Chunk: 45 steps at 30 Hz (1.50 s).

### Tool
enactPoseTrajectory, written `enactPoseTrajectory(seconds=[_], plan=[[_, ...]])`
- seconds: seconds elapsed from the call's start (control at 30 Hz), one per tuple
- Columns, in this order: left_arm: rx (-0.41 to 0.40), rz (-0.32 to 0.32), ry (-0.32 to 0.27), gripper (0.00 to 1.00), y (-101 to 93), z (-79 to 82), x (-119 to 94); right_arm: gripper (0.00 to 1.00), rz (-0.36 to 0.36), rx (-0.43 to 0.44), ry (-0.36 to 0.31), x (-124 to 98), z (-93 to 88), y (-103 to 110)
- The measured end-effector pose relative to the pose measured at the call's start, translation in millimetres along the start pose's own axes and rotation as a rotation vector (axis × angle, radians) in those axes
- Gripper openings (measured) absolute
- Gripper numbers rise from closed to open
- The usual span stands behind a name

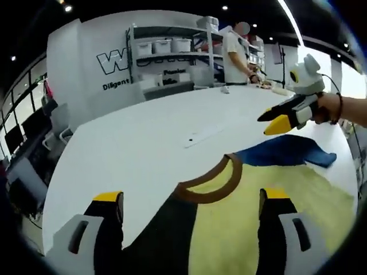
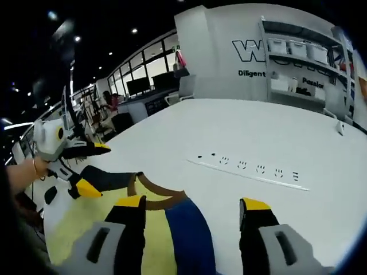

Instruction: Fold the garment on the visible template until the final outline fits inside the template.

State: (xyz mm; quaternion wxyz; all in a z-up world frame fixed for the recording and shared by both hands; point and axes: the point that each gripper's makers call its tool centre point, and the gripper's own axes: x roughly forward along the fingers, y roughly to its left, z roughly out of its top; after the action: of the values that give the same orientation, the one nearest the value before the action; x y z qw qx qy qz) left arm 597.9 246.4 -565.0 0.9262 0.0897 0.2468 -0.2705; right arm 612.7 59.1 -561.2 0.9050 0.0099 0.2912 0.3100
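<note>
The left gripper [image 1: 192, 203] hangs over the garment's brown collar [image 1: 209, 186], its yellow-tipped jaws wide apart. The right gripper [image 2: 192, 209] also stands spread, above the collar's far side. In the left gripper view a hand [image 1: 330, 109] holds the right gripper beyond the collar, wrist level.

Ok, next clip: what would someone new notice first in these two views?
Probably the shirt, yellow with black and blue sleeves and a brown collar, spread on the white table just ahead of both tools. Next, the open right tool hanging above the blue sleeve, and the big lettered wall behind.
</note>
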Motion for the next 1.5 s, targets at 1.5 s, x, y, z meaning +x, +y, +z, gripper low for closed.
enactPoseTrajectory(seconds=[1.5], plan=[[-0.095, -0.038, 0.051, 0.99, -82.3, -26.9, -133, 0.80, -0.134, -0.050, 0.142, -160, -101.2, -14]])
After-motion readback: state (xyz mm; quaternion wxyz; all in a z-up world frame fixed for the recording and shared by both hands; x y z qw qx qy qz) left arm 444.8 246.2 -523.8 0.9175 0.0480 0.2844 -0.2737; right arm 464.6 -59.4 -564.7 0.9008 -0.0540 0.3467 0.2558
